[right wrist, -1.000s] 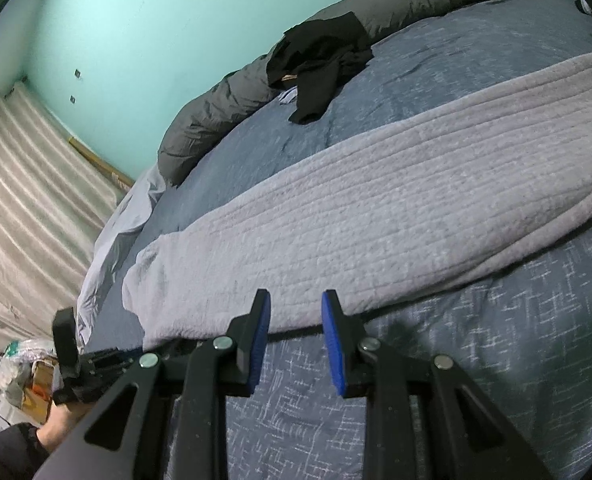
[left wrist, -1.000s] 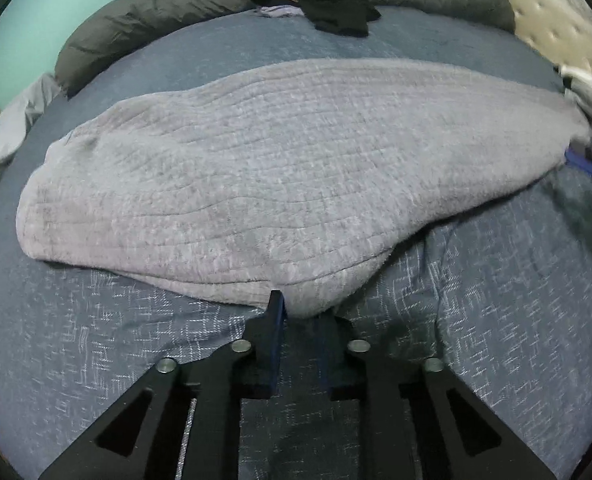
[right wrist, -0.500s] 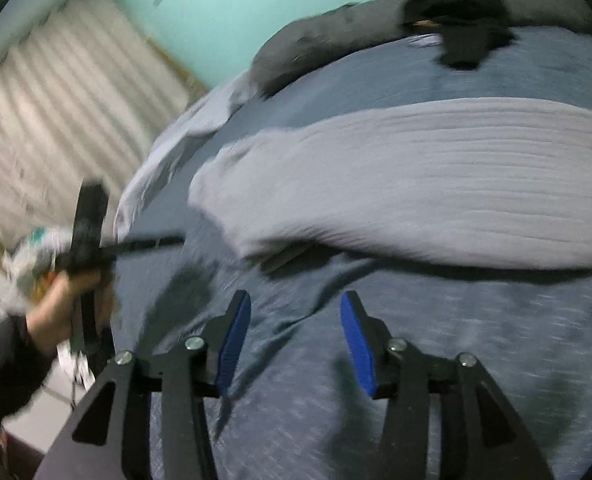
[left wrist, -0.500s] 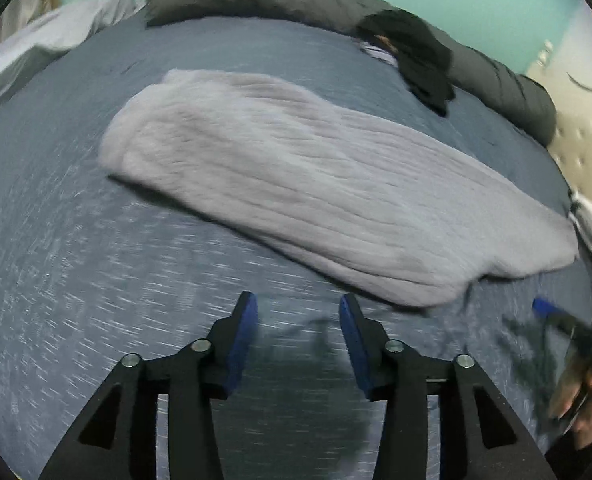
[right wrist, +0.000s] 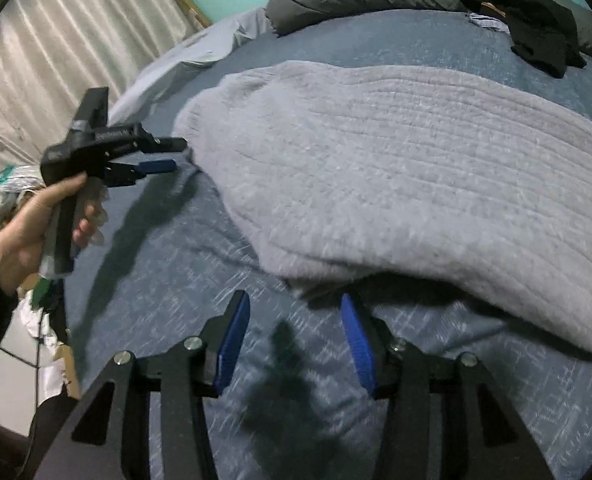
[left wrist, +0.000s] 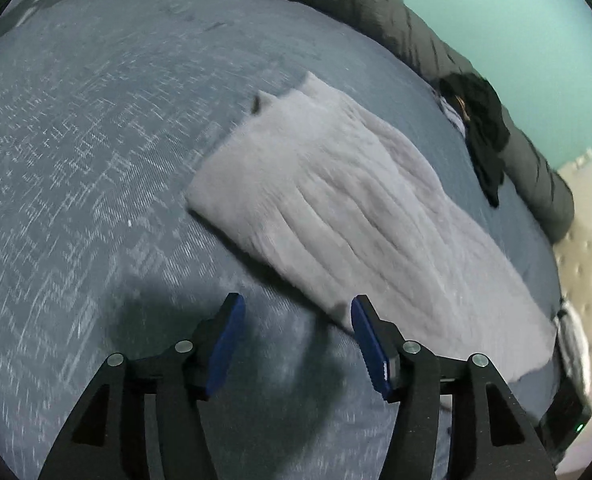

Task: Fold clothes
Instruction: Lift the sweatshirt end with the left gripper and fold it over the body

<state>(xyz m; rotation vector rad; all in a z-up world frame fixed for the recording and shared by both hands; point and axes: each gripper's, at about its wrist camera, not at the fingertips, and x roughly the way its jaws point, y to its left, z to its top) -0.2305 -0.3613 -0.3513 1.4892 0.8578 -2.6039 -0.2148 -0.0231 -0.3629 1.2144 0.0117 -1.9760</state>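
Note:
A grey ribbed garment [left wrist: 356, 216] lies flat as a long folded strip on the blue bedspread [left wrist: 76, 200]. My left gripper [left wrist: 296, 308] is open and holds nothing. It hovers just short of the strip's near edge, and its right finger is close to the fabric. In the right wrist view the same garment [right wrist: 396, 160] fills the middle. My right gripper [right wrist: 294, 304] is open over the bedspread [right wrist: 176, 280], just in front of the garment's near edge. A hand [right wrist: 36, 220] holds the left gripper [right wrist: 168, 155], open at the garment's left end.
Black clothes [left wrist: 480, 128] lie on a dark grey rolled duvet [left wrist: 376, 8] along the far side of the bed. A pale sheet [right wrist: 200, 48] and curtain [right wrist: 56, 40] stand at the left. A cream mattress edge [left wrist: 588, 264] is at the right.
The left gripper let go of the garment's edge, opened wide and swung toward the garment's left end. The right gripper opened wider and shifted along the near edge.

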